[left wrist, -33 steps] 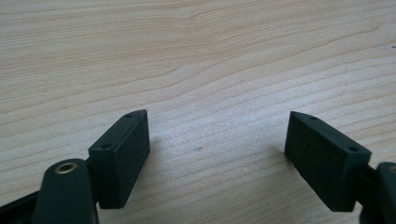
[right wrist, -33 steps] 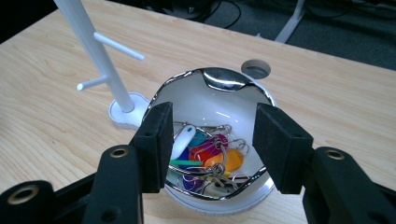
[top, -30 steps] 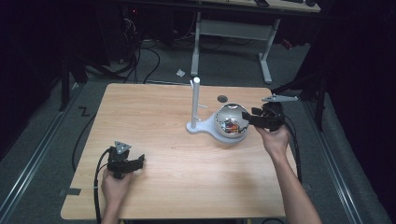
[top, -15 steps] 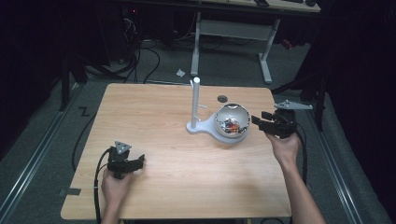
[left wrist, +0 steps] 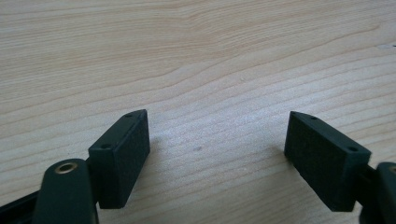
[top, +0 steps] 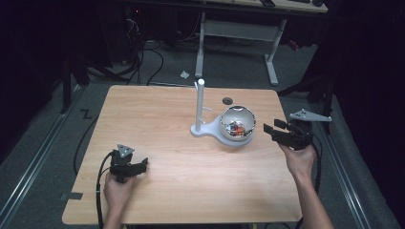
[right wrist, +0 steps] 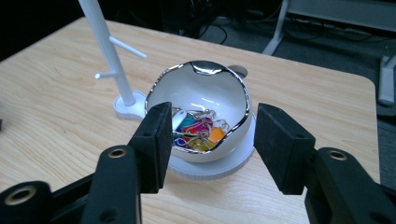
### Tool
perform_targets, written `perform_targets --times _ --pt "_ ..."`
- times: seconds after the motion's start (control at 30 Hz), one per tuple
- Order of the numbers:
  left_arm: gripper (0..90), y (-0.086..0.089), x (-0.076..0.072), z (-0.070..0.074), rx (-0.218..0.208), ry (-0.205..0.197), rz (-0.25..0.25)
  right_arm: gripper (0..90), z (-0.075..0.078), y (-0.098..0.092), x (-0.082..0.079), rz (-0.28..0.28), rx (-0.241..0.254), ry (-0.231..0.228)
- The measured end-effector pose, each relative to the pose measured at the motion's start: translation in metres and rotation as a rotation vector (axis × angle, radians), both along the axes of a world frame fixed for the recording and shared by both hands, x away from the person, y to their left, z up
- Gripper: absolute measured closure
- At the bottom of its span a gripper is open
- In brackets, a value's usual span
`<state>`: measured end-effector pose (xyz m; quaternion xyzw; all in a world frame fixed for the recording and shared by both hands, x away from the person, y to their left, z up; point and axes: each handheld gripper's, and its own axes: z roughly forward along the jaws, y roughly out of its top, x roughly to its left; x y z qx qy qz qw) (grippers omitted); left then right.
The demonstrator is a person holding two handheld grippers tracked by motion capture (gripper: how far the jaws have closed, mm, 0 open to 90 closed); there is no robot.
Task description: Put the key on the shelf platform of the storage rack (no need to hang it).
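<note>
In the right gripper view the stand (right wrist: pixel 108 56) runs off the top edge, the near jaws cover part of the bowl (right wrist: pixel 201 100), and the coloured bits (right wrist: pixel 196 130) inside are too tangled to tell apart

The table (top: pixel 157 124) was a light wooden one with rounded corners, and it took the middle of the frame in the high view. A little right of its centre a white stand (top: pixel 210 130) with a thin upright post lay directly on the wood. A shiny bowl (top: pixel 237 123) with small colourful items inside sat on the round part of this stand. Near the upper edge of the table there was a dark round hole (top: pixel 228 100).
</note>
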<state>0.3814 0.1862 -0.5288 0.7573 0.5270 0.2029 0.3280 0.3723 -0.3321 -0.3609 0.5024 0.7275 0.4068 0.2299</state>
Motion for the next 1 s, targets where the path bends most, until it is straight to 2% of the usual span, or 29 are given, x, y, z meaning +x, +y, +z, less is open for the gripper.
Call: perform_targets --times 0.17,0.3,0.5,0.63,1.0 --pt "22.7 0.0 0.0 0.0 0.001 0.0 0.0 47.3 -0.002 -0.001 -0.009 -0.005 -0.027 0.007" --pt "22.7 0.0 0.0 0.0 0.002 -0.001 0.0 48.0 -0.003 -0.003 -0.019 -0.013 -0.02 -0.013" --pt "22.7 0.0 0.0 0.0 0.004 0.0 0.0 48.1 -0.013 -0.006 -0.027 -0.027 -0.011 -0.003" --pt "22.7 0.0 0.0 0.0 0.005 -0.001 -0.001 48.2 -0.016 -0.007 -0.032 -0.023 -0.001 -0.012" --pt "22.7 0.0 0.0 0.0 0.004 0.001 -0.001 48.0 -0.03 0.0 -0.043 -0.007 0.022 0.001"
